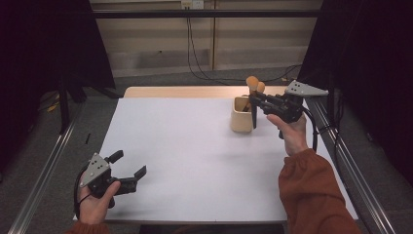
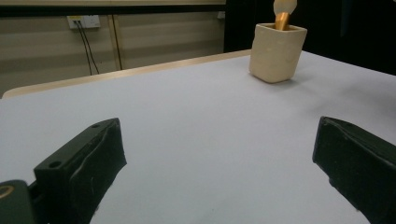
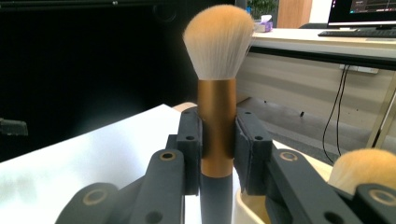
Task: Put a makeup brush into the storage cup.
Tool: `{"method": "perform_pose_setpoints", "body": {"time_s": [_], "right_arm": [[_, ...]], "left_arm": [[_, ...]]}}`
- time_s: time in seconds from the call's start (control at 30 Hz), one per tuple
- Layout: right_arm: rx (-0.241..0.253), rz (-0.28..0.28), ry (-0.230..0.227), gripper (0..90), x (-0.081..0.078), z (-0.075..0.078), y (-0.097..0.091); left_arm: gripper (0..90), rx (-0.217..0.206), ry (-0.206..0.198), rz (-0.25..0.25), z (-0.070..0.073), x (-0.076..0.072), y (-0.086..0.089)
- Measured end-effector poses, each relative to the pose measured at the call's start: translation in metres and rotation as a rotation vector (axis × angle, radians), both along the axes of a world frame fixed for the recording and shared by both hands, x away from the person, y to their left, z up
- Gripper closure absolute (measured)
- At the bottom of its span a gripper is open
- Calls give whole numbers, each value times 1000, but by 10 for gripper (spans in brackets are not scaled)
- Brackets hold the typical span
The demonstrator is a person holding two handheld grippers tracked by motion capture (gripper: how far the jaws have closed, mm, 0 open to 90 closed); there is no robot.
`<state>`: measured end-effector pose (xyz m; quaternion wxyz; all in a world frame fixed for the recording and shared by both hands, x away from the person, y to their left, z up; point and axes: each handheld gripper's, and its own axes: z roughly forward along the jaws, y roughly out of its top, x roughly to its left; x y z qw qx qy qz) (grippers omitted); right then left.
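A makeup brush with a copper ferrule, dark handle and pale orange bristles stands upright between the pads of my right gripper, which is shut on the ferrule. In the high view my right gripper holds the brush beside and above a cream cup at the table's back right. A second brush sticks out of the cup. My left gripper rests open at the table's front left, with nothing between its fingers.
The white table top has a wooden strip along its far edge. Metal rails run down both sides. Cables hang on the back wall. Black curtains stand at left and right.
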<state>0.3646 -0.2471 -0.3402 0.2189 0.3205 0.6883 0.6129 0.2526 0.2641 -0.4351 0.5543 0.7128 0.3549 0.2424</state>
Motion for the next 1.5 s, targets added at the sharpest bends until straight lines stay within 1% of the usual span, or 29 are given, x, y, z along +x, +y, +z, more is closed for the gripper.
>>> {"method": "perform_pose_setpoints", "body": {"time_s": [0.23, 0.57, 0.7, 0.87, 0.9, 0.97, 1.13, 1.2, 1.4, 1.5], "right_arm": [[4, -24, -1, 740, 9, 10, 0], [-13, -65, -3, 740, 20, 20, -4], [-25, -71, 0, 740, 25, 22, -4], [-25, -82, 0, 740, 32, 24, -1], [-30, -85, -2, 740, 34, 25, -1], [-23, -89, -4, 740, 37, 27, 0], [-36, -95, -15, 740, 44, 32, 3], [-27, -98, -19, 740, 47, 32, 4], [-43, -112, -12, 740, 55, 32, 6], [-41, -118, -16, 740, 59, 32, 7]], "left_arm": [[21, 0, 1, 0, 0, 0, 0], [21, 3, 0, -3, 0, 0, 0], [20, 1, 3, -1, 0, 0, 0], [20, 0, 3, 0, 0, 0, 0], [20, 1, 3, 0, 0, 0, 1], [20, 1, 4, 1, 0, 0, 1], [20, -1, 2, -1, 0, 0, 0], [20, -1, 3, -1, 0, 1, 0], [20, 0, 4, -2, 0, 1, 1], [20, -1, 3, -2, 0, 1, 1]]}}
